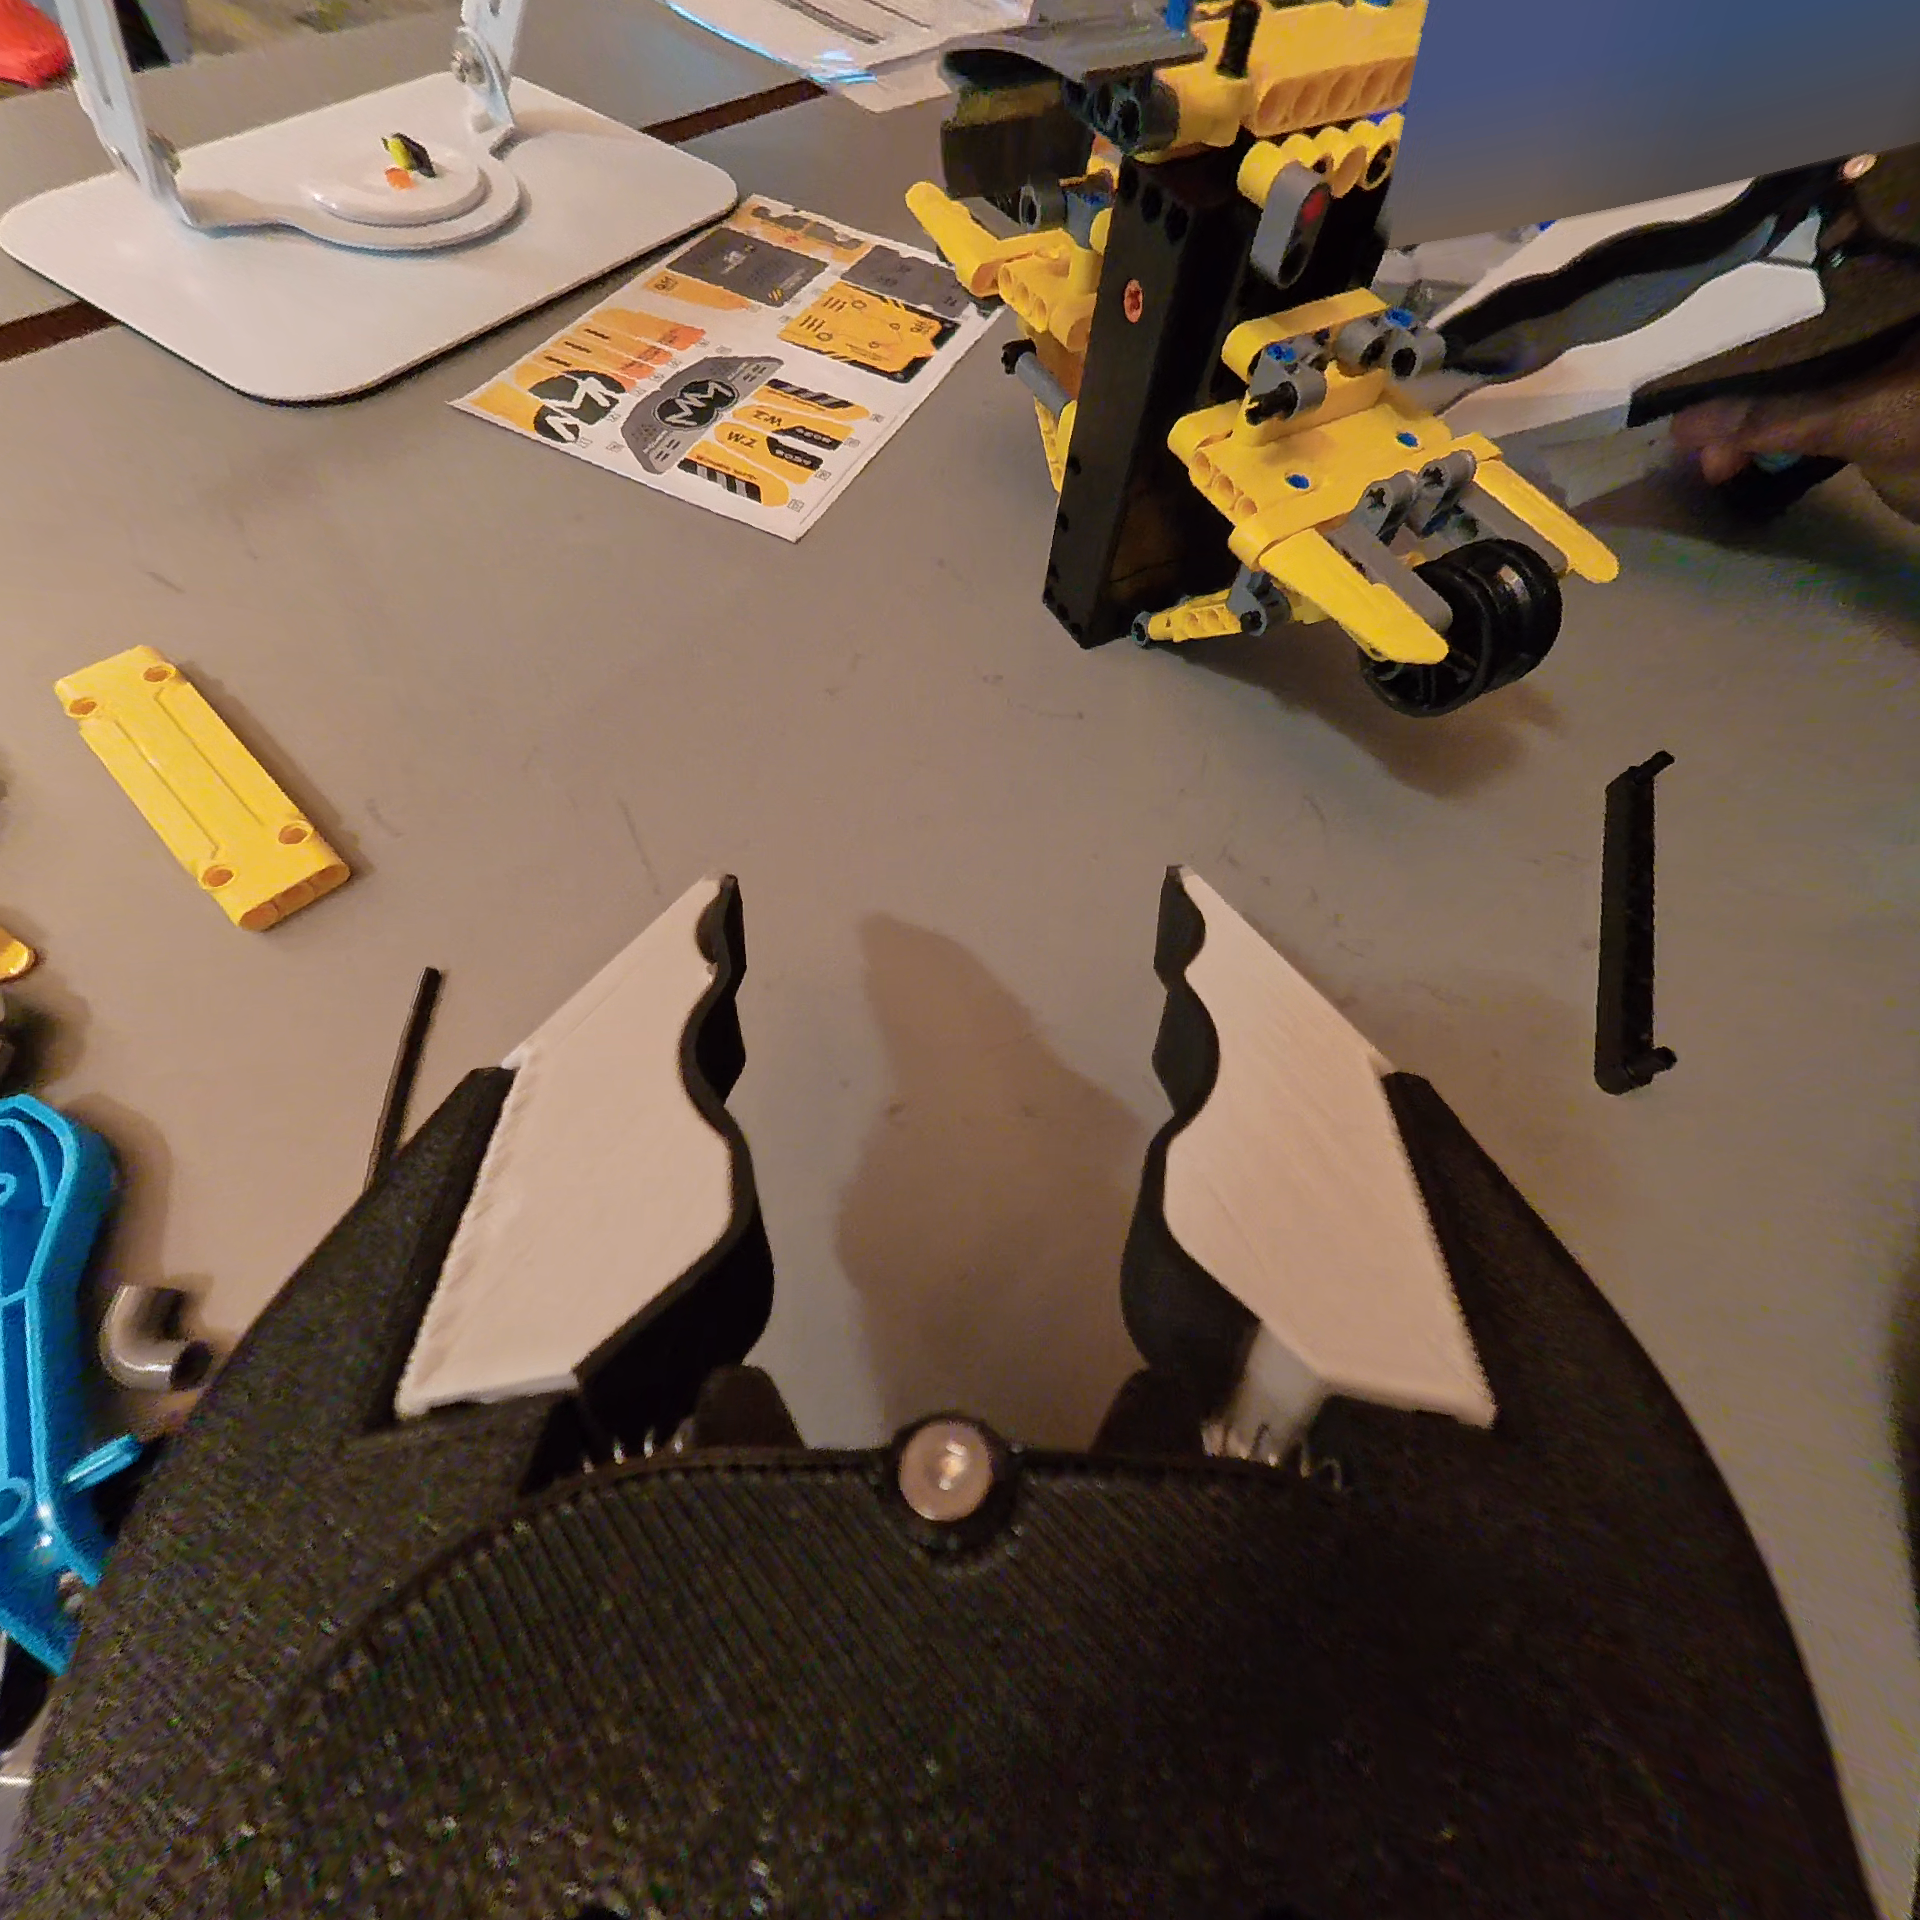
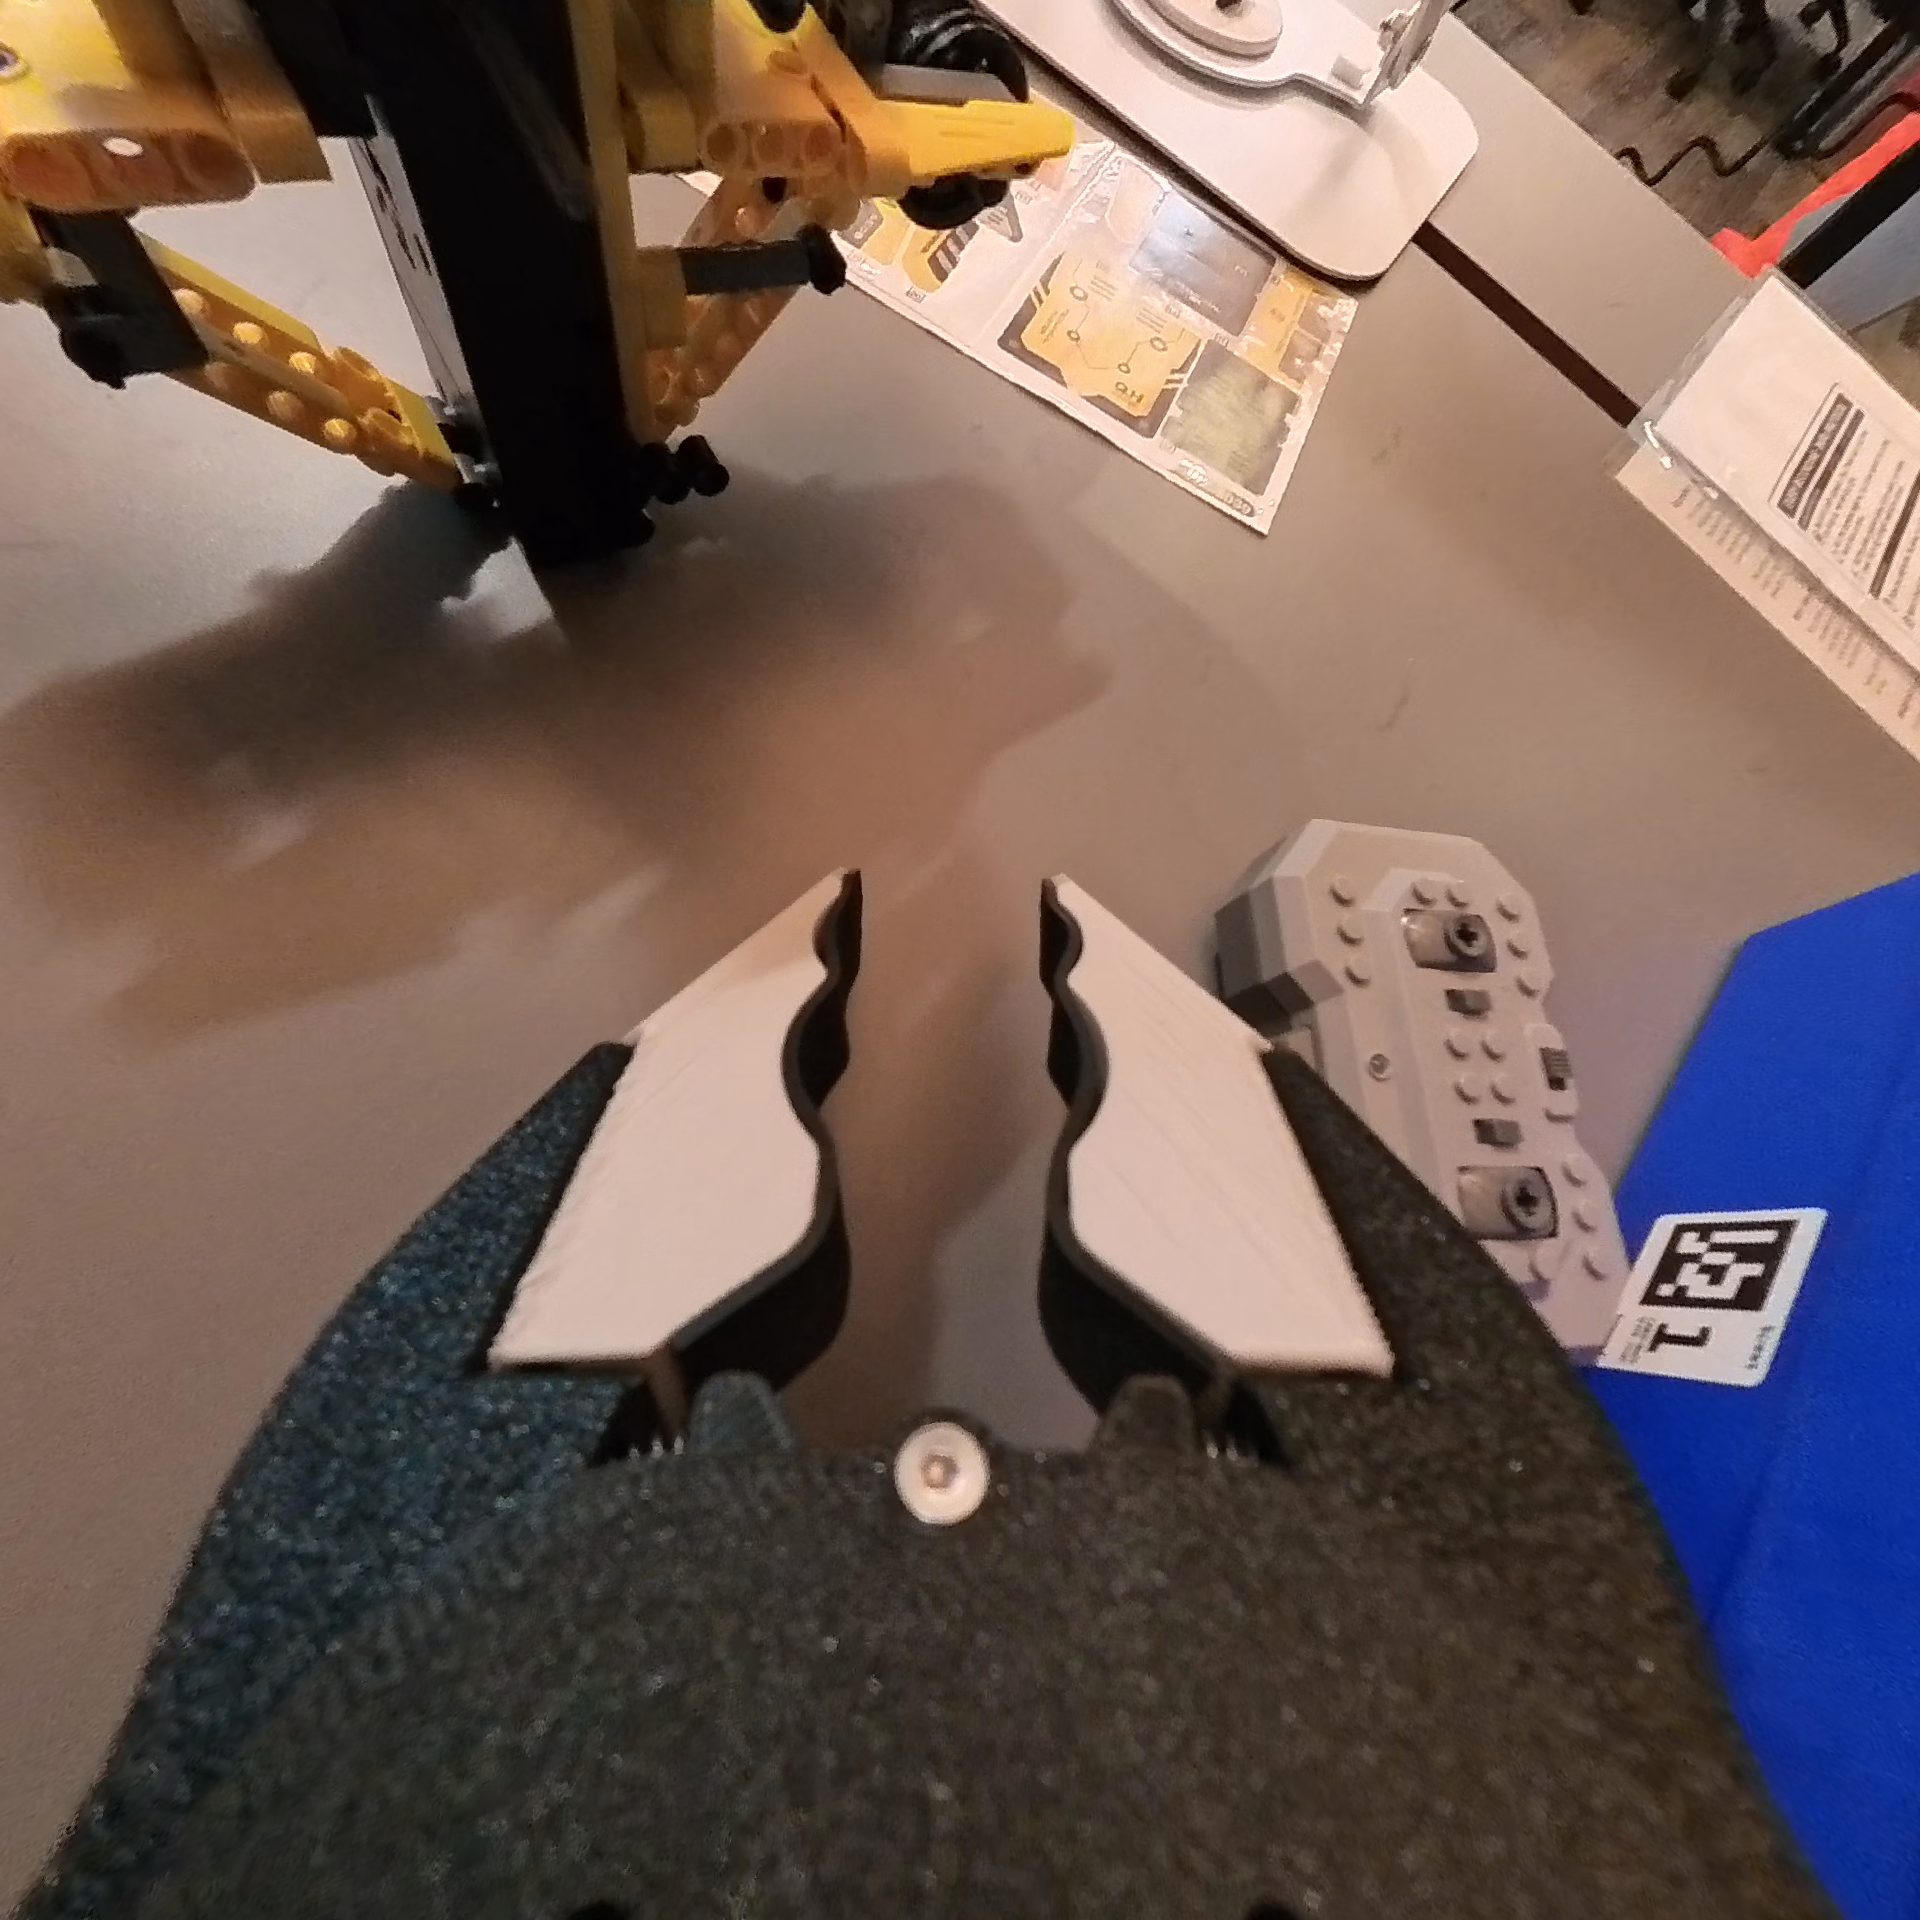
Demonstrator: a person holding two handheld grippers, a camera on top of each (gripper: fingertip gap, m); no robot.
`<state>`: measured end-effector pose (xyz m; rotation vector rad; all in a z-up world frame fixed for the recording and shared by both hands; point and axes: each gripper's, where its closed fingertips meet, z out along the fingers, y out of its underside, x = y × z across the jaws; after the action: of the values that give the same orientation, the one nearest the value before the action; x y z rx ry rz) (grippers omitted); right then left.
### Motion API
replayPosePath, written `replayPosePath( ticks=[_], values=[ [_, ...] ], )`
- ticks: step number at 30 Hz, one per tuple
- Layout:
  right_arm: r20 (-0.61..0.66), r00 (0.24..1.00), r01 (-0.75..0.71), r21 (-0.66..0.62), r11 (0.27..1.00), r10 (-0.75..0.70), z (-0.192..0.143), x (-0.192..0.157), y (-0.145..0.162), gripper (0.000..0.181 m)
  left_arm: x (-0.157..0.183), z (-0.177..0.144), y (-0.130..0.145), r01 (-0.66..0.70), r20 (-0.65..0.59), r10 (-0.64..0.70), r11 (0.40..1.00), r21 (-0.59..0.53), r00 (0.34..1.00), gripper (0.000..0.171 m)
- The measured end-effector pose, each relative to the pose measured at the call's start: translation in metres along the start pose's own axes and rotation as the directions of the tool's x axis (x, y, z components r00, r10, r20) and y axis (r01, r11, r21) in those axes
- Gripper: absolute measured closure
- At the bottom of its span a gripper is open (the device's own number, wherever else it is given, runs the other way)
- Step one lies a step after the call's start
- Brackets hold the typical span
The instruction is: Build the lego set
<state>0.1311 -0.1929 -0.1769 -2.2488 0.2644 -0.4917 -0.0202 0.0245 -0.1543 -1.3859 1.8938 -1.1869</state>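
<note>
Your left gripper [image 1: 951,883] released over bare table [image 1: 935,727], toy model [image 1: 1247,416] ahead, your right gripper [image 2: 951,883] released, grey block [image 2: 1455,1039] just beside its right finger.

Yellow-black brick model [image 1: 1226,343]; yellow panel [image 1: 201,787]; black beam [image 1: 1631,925]; grey table [image 1: 935,748]; blue mat [image 2: 1829,1455].

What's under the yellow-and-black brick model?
The brick model stands on the bare grey table, on its black beam's foot and a black wheel. The sticker sheet lies beside it; in the right wrist view, a corner seems hidden behind the model.
</note>
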Motion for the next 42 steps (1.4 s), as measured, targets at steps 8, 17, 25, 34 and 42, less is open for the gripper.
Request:
replayPosePath(
  ticks=[8,17,25,34,42],
  values=[
    [-0.019,0.999,0.039,0.023,0.999,-0.039,-0.003,-0.004,-0.003,0.147,0.001,-0.001,-0.001,-0.043,0.032,0.043,0.999,0.008,0.999,0.098],
    [-0.077,0.993,0.093,0.076,0.993,-0.087,-0.011,-0.006,-0.010,0.151,0.002,-0.008,-0.007,-0.061,0.068,0.056,0.996,0.064,0.996,0.099],
    [-0.075,0.997,0.037,0.147,0.988,-0.027,-0.020,-0.001,-0.016,0.152,0.004,-0.011,-0.008,-0.072,0.073,0.066,0.994,0.084,0.995,0.100],
    [-0.049,0.998,-0.020,0.194,0.981,0.030,-0.026,0.003,-0.020,0.152,0.006,-0.008,-0.005,-0.109,0.091,0.103,0.992,0.057,0.990,0.099],
    [-0.057,0.998,-0.002,0.184,0.983,0.013,-0.025,0.001,-0.019,0.151,0.019,-0.009,-0.006,-0.142,0.038,0.139,0.988,0.067,0.990,0.105]
  ],
)
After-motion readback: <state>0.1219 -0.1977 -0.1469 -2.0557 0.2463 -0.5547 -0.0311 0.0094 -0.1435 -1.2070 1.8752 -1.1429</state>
